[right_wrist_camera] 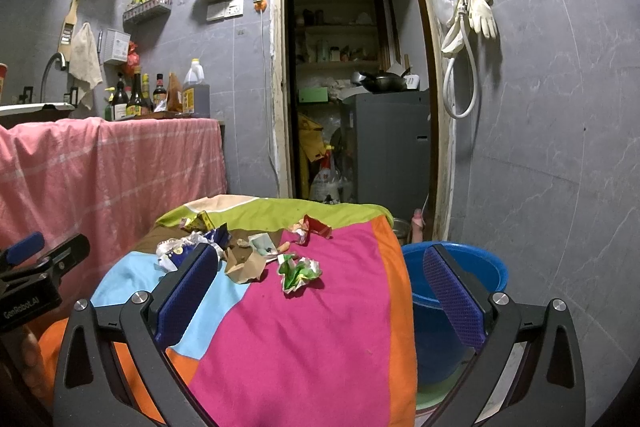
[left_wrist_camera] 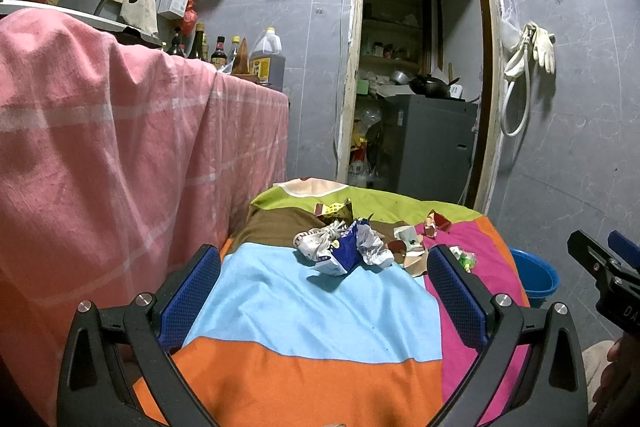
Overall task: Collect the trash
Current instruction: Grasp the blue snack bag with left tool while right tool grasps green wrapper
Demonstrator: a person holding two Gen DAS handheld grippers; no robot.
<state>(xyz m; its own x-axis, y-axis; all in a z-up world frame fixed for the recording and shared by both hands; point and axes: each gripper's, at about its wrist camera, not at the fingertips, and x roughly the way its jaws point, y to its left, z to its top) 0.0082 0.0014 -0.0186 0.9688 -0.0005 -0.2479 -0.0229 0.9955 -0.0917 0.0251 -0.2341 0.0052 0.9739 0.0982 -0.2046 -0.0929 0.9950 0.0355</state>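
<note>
Left gripper (left_wrist_camera: 324, 279): jaws spread wide and empty, hovering over the light-blue patch of the cloth, with the trash pile at twelve o'clock ahead of it.
Pink checked cloth (left_wrist_camera: 120, 131): soft, creased cotton draped over the kitchen counter at nine o'clock; not part of the job.
Patchwork cloth (right_wrist_camera: 312, 307): a loose, wrinkled cover in blue, orange, magenta, brown and green blocks over the low counter that carries the trash.
Blue-and-white wrapper (left_wrist_camera: 344, 247): crumpled foil-like packet, sharp folds, top of the pile, centre of the counter.
Yellow wrapper (left_wrist_camera: 334, 209): small and creased, at twelve o'clock behind the pile.
Brown paper scrap (right_wrist_camera: 244, 265): stiff, torn, curled, just right of the blue wrapper.
Green-and-white wrapper (right_wrist_camera: 298, 271): a tight crumpled ball, lying alone on the magenta patch.
Red wrapper (right_wrist_camera: 310, 229): thin and glossy, at the far edge.
Right gripper (right_wrist_camera: 324, 291): jaws released and holding nothing; green wrapper at eleven o'clock, just ahead.
Blue bucket (right_wrist_camera: 460, 279): smooth round plastic, on the floor at three o'clock beside the counter, probably where the trash goes.
Risks: wrappers are light and springy, so a shallow pinch may slip; closing low could snag the loose cloth and drag the pile; pieces lie touching, so lifting one may knock others off the edge.
</note>
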